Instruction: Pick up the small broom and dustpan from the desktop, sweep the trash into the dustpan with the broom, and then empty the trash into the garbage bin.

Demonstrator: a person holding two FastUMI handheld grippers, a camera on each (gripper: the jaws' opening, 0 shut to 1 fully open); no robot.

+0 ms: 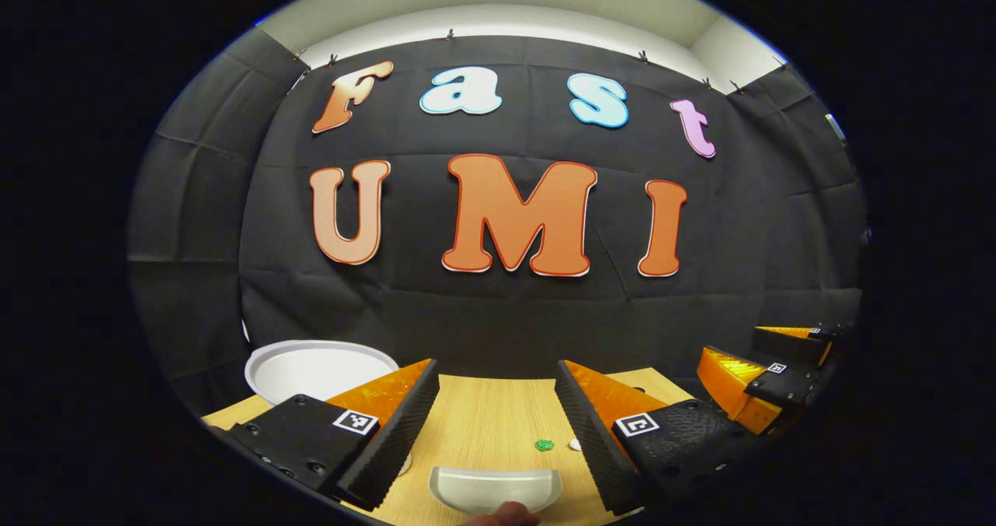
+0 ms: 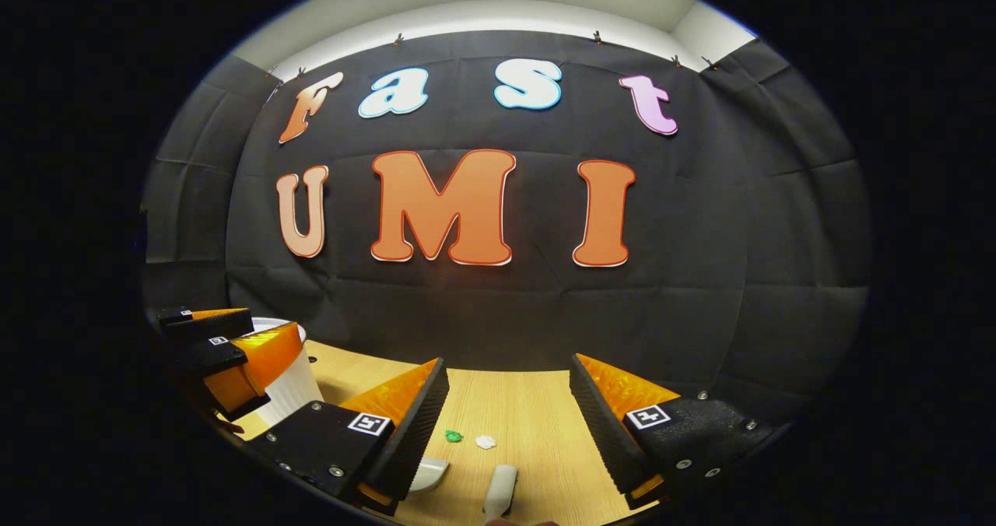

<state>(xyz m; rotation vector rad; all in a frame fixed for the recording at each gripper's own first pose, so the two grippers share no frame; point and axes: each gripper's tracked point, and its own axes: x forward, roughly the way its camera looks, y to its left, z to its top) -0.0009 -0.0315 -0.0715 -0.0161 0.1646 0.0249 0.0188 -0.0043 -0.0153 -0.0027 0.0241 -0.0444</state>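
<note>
Between spread left gripper (image 1: 496, 401) fingers: dustpan (image 1: 495, 489), untouched.

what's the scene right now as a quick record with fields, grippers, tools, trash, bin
left gripper: open, above the desktop, holding nothing
right gripper: open, holding nothing
dustpan: white, on the desktop below the left gripper
broom: pale handle lying near the right gripper
trash: green scrap and white scrap, side by side
garbage bin: white, far left
</note>
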